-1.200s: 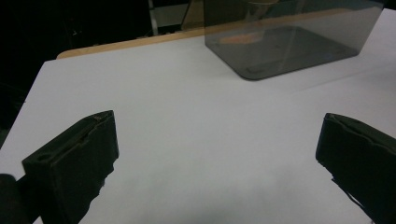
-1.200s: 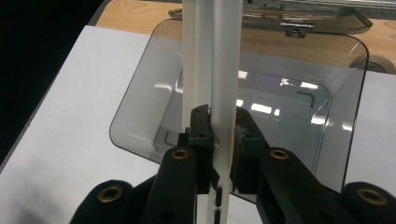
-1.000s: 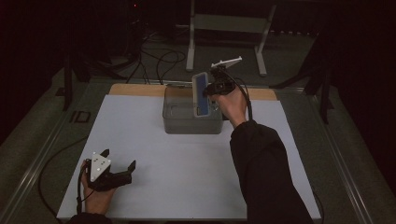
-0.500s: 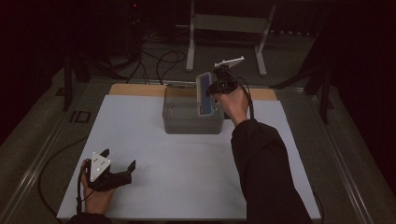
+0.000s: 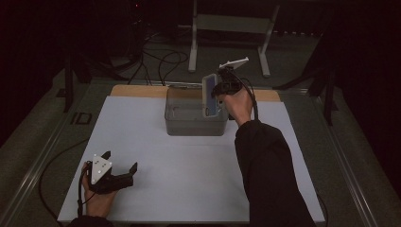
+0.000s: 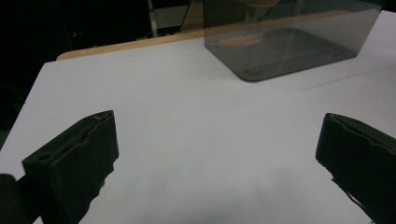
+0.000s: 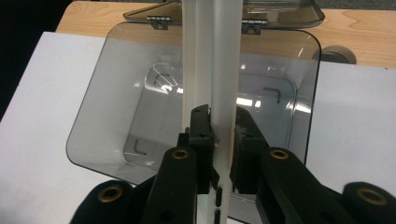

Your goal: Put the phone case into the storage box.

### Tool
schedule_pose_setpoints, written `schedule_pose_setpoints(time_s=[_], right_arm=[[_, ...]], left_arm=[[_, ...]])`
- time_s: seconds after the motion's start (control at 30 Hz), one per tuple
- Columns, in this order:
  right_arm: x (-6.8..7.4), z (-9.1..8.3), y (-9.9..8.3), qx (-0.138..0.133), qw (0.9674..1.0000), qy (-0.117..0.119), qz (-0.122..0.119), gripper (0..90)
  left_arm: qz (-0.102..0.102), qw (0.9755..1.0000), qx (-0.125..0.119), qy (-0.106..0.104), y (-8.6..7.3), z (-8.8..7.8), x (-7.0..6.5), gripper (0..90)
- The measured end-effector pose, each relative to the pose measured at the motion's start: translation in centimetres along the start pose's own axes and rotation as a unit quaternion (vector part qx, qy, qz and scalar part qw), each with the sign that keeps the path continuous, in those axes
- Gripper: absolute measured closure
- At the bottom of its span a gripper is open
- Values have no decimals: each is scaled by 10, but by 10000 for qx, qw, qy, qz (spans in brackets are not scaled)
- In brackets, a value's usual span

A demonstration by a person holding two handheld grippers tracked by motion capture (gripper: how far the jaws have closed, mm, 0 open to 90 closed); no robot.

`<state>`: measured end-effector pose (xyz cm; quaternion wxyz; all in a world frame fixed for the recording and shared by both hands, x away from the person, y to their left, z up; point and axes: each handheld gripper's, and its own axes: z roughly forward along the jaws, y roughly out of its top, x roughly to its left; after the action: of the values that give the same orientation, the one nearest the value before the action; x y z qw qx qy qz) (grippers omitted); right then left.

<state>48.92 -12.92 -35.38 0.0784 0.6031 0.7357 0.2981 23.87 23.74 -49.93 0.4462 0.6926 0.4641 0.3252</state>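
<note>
My right gripper (image 5: 216,92) is shut on a flat slab (image 5: 209,96) with a white rim and a blue face. It holds the slab on edge, upright, above the right part of a smoky clear box (image 5: 189,124). In the right gripper view the white slab (image 7: 212,70) stands between the jaws of the right gripper (image 7: 219,128), over the open box (image 7: 98,121). My left gripper (image 5: 120,160) rests at the front left of the white table, open with nothing between its fingers. In the left gripper view this gripper (image 6: 217,140) faces bare table, and the box (image 6: 280,42) stands farther off.
The box lid (image 7: 224,11) is hinged open at the back. A wooden board (image 5: 137,91) lies along the table's far edge, with a small round thing (image 7: 337,54) on it. A metal stand (image 5: 227,28) and cables (image 5: 161,61) are on the floor behind.
My right gripper with the slab has edged slightly to the right above the box. The left gripper has stayed where it was.
</note>
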Motion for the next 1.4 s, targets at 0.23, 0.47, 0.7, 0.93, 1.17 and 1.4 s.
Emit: schedule_pose_setpoints(time_s=[0.23, 0.47, 0.7, 0.93, 1.17, 1.4], right_arm=[[-1, 2, 1, 37, 10000, -73, 2, 814], [-3, 5, 1, 76, 9999, -126, 15, 814], [-4, 8, 1, 101, 9997, -229, -7, 814], [-5, 11, 1, 110, 9996, -255, 8, 814], [-9, 14, -1, 139, 9994, -300, 41, 813], [-15, 18, -3, 159, 9990, -416, 61, 813]], left_arm=[[-1, 10000, -4, -1, 0, 0, 0, 2], [-7, 10000, -4, -3, 0, 0, 0, 2], [-11, 10000, -7, -4, 0, 0, 0, 2], [-20, 10000, -14, -7, 0, 0, 0, 2], [-11, 10000, -13, 0, 0, 0, 0, 2], [-3, 10000, -4, -1, 0, 0, 0, 2]])
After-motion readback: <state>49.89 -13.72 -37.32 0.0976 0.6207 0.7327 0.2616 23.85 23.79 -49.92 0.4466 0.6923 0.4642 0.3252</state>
